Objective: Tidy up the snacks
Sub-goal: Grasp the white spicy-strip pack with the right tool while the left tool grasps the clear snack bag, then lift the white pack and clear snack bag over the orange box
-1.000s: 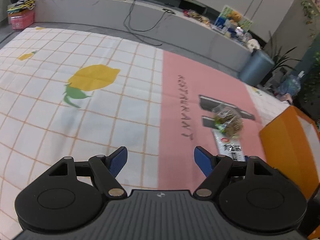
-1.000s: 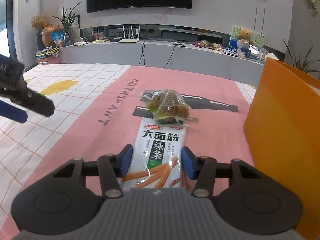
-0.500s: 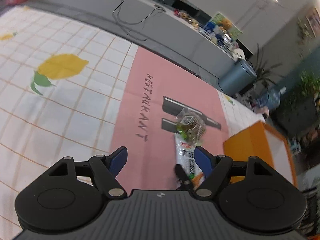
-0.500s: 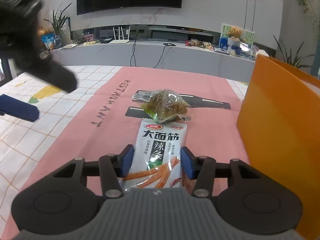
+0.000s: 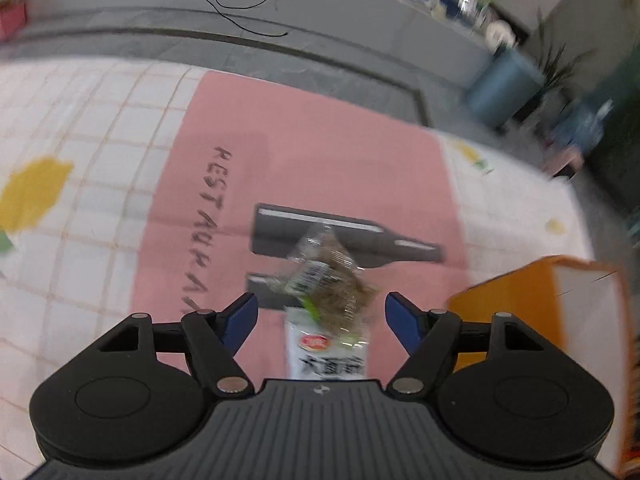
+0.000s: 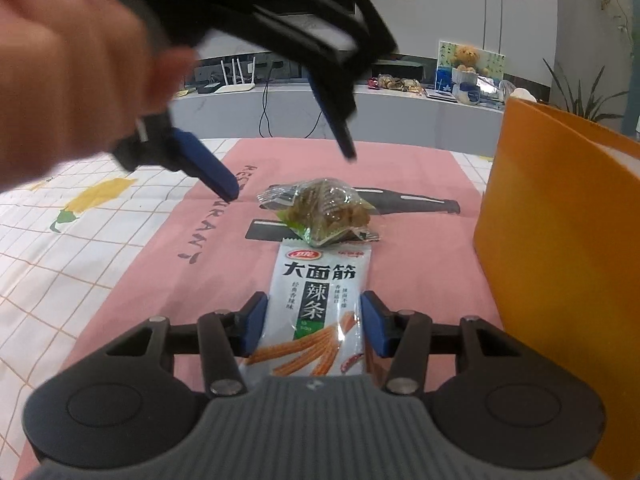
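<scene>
Clear pouch [image 6: 326, 212] of brown snacks sits on the pink mat [image 6: 420, 264], its near edge lapping over the top of the white strip pack [image 6: 320, 300]. Orange box [image 6: 560, 240] stands just right of both, open side up; looks like the drop target.

Right gripper [image 6: 314, 324]: narrow, pads on both long edges of the strip pack, pack flat on the mat. Looks like a grip, not lifted. This hand hasn't moved over the last second.

Left gripper [image 5: 320, 316]: the change is here. 1 second ago it was out over the white grid cloth [image 5: 80, 240] by the lemon print, pouch far off to its right. Now it hangs over the pouch, pointing steeply down, pouch framed between the blue pads [image 5: 240, 320]. Jaws are wide and closing, no contact yet; pouch is between them but below the tips. From the right view my left hand [image 6: 72, 80] and that gripper hover above and left of the pouch, clearly off the mat. Left view is motion-blurred, so exact alignment is hard to call.

Read: 2 snacks, 1 gripper each. Left needs to drop onto the pouch and finish closing.

Risk: the pouch overlaps the strip pack, so lifting the pack first would likely tip the pouch off. Crinkly film may slip if I pinch only the corner seal.
</scene>
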The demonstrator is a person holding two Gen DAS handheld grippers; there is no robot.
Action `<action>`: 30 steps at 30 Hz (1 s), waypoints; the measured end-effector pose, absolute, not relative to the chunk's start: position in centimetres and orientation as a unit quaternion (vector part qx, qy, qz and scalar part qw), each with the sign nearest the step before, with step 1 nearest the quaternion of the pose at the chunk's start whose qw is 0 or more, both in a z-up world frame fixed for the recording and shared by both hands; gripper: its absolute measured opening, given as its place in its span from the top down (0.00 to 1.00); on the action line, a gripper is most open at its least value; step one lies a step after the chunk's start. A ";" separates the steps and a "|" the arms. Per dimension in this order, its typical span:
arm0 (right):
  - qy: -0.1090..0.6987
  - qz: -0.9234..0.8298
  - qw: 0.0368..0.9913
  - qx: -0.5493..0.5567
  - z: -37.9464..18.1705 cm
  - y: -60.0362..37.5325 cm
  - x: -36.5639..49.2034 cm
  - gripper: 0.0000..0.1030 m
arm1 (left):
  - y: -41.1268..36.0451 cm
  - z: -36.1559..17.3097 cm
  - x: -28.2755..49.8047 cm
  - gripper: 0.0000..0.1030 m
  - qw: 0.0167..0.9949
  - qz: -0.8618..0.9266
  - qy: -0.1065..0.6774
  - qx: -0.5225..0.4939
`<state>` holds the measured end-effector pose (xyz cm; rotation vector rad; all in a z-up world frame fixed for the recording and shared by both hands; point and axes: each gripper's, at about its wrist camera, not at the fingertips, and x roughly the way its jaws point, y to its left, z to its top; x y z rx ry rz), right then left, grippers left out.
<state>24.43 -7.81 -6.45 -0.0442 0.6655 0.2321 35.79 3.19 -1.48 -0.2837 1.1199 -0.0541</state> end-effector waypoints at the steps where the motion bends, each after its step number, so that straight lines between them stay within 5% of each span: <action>1: 0.326 0.111 0.938 -0.029 -6.5 -7.5 24.4 0.51 | 3.2 -1.6 36.2 0.18 0.838 -0.012 0.530 -0.133; 8: 0.325 0.110 0.939 -0.035 -6.4 -7.3 24.3 0.51 | 3.1 -2.4 39.1 0.18 0.804 -0.015 0.573 -0.158; 19: 0.324 0.110 0.939 -0.036 -6.3 -7.2 24.4 0.51 | -2.5 -3.0 41.9 0.12 0.789 -0.012 0.614 0.024; 22: 0.324 0.110 0.939 -0.036 -6.3 -7.2 24.4 0.51 | -2.9 -4.3 42.5 0.12 0.776 0.008 0.631 0.008; 24: 0.324 0.110 0.939 -0.036 -6.3 -7.2 24.4 0.51 | -2.6 -5.0 42.8 0.27 0.764 0.018 0.645 -0.022; 25: 0.324 0.110 0.939 -0.036 -6.3 -7.2 24.4 0.51 | -2.4 -5.0 42.8 0.55 0.763 0.016 0.646 -0.038; 30: 0.324 0.110 0.939 -0.036 -6.3 -7.2 24.3 0.51 | -3.0 -4.2 42.2 0.61 0.775 0.036 0.630 -0.006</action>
